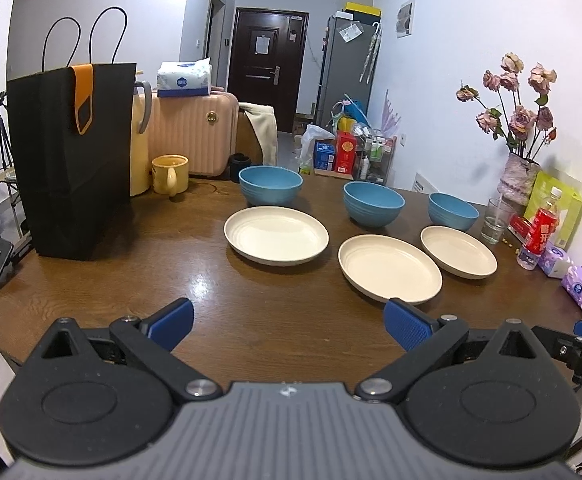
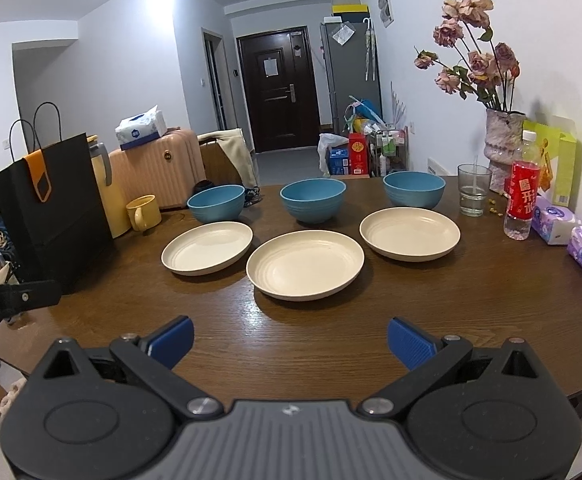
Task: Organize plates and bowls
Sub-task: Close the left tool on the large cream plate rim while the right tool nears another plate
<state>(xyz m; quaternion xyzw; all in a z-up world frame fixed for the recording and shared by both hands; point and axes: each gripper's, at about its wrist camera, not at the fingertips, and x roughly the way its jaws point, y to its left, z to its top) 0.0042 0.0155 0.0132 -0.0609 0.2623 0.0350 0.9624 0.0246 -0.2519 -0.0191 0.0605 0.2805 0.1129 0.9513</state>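
- No step is judged begun: three plates and three bowls lie apart on the table (image 2: 331, 336), none stacked.
- Taking the middle plate (image 2: 305, 264) as landmark, the left plate (image 2: 207, 253) and right plate (image 2: 409, 233) are seen either side of it, close but not touching.
- Behind it a middle bowl (image 2: 313, 201) is set, with a left bowl (image 2: 216, 203) and right bowl (image 2: 414, 189) flanking.
- The left hand-held gripper (image 1: 289, 326) is held with jaws wide apart, nothing between; the right hand-held gripper (image 2: 290, 340) likewise, both short of the middle plate.
- Next, a rim grip on one plate is probably called for, so it can be laid on another.
- The plates are cream, matte, shallow, ringed inside; the bowls blue, deep, ribbed outside. The table is dark glossy wood grain.
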